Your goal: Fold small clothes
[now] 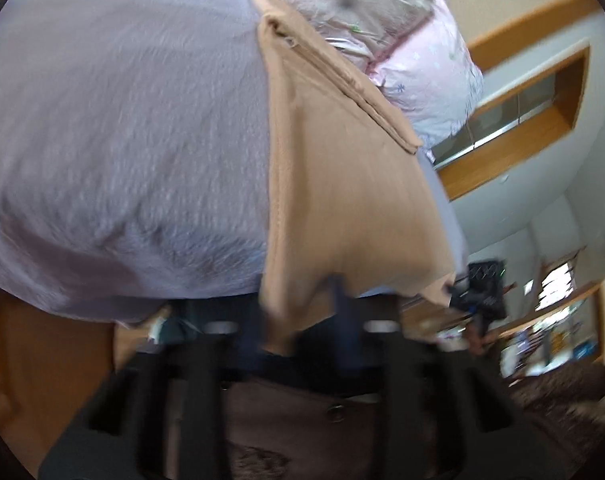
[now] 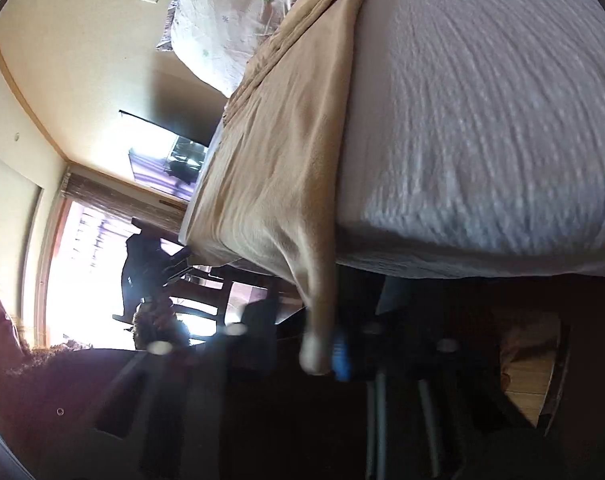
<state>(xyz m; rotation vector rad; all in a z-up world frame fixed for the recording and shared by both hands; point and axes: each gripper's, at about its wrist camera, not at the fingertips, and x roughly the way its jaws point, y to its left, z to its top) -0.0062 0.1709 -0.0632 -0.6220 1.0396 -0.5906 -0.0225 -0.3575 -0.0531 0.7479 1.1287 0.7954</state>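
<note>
A tan garment (image 1: 342, 184) lies stretched over the pale textured bed cover (image 1: 122, 140), its near end lifted off the bed edge. My left gripper (image 1: 302, 320) is shut on one near corner of the tan garment. In the right wrist view the same tan garment (image 2: 278, 168) runs along the bed edge, and my right gripper (image 2: 326, 344) is shut on its other near corner. The far end with its seam rests near a pink floral quilt (image 1: 422, 68). Both views are tilted and blurred.
The pale bed cover (image 2: 482, 120) fills most of both views. A pink floral quilt (image 2: 222, 28) lies at the far end of the bed. A bright window (image 2: 82, 264), a dark chair (image 2: 198, 292) and a wood-framed wall opening (image 1: 542, 112) stand beyond the bed.
</note>
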